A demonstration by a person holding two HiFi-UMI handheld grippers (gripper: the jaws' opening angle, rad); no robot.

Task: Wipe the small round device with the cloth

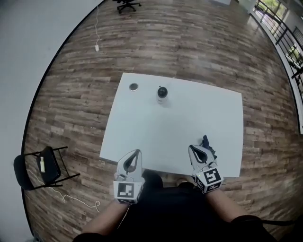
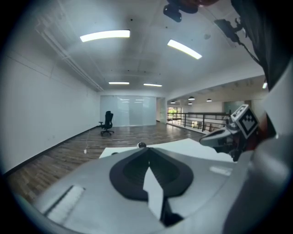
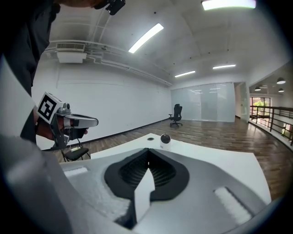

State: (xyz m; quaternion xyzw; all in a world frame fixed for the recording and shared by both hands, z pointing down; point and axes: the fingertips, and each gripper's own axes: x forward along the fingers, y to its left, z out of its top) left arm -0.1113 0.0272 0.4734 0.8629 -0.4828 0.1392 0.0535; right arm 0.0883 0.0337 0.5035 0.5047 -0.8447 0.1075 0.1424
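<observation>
A small round device (image 1: 162, 93), black on top with a white base, stands at the far side of the white table (image 1: 142, 127). It also shows in the right gripper view, as the device (image 3: 165, 140), and small in the left gripper view, as the device (image 2: 142, 145). A dark blue cloth (image 1: 208, 146) lies crumpled near the table's front right, beside and partly behind my right gripper (image 1: 199, 152). That gripper (image 3: 148, 161) is shut with nothing in it. My left gripper (image 1: 134, 157) hovers over the front edge; this gripper (image 2: 149, 161) is shut and holds nothing.
A small dark round disc (image 1: 133, 87) lies at the table's far left, near the device. A black folding chair (image 1: 45, 165) with a white cable stands on the wood floor to the left. An office chair (image 1: 127, 4) is far off, and a railing (image 1: 284, 33) runs at the right.
</observation>
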